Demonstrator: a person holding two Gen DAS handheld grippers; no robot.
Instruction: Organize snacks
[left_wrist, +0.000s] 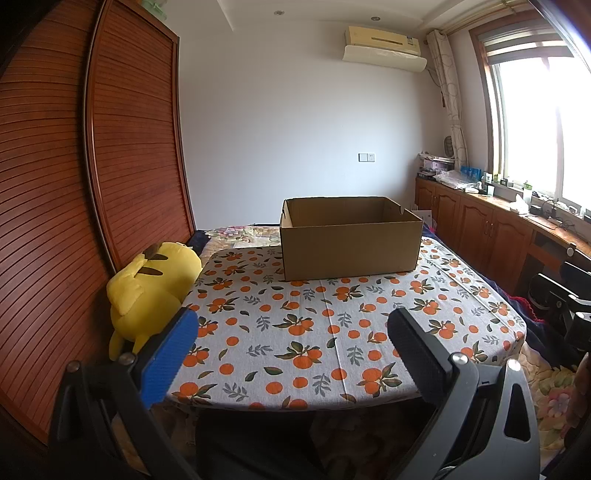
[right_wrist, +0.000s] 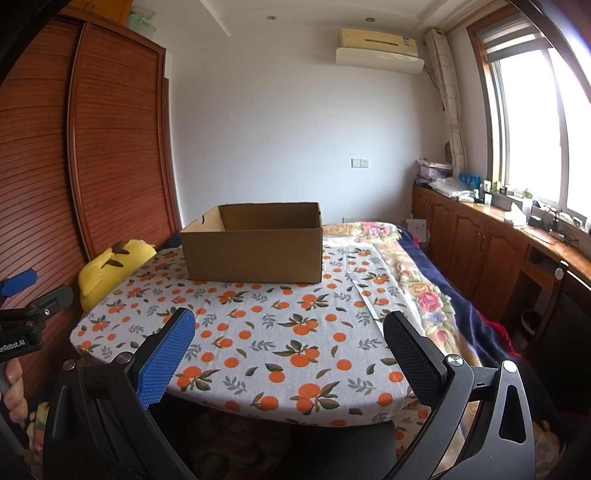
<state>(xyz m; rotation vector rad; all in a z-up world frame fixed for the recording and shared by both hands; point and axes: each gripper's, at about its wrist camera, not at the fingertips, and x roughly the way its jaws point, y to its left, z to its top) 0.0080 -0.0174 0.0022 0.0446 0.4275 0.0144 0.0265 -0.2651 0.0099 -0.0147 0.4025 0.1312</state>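
An open brown cardboard box (left_wrist: 351, 240) (right_wrist: 255, 242) stands on the far part of a table covered with an orange-print cloth (left_wrist: 332, 332) (right_wrist: 280, 332). No snacks show in either view, and the box's floor is hidden by its front wall. My left gripper (left_wrist: 291, 325) hovers open near the table's front edge with nothing between its fingers. My right gripper (right_wrist: 290, 325) is likewise open and holds nothing, well short of the box. In the right wrist view, the left gripper (right_wrist: 26, 291) shows at the far left edge, held by a hand (right_wrist: 11, 387).
A yellow plush toy (left_wrist: 151, 291) (right_wrist: 110, 269) lies at the table's left edge against a slatted wooden wardrobe (left_wrist: 92, 184). A floral blanket (right_wrist: 424, 295) covers the bed to the right. Wooden cabinets (right_wrist: 480, 240) with clutter run under the window.
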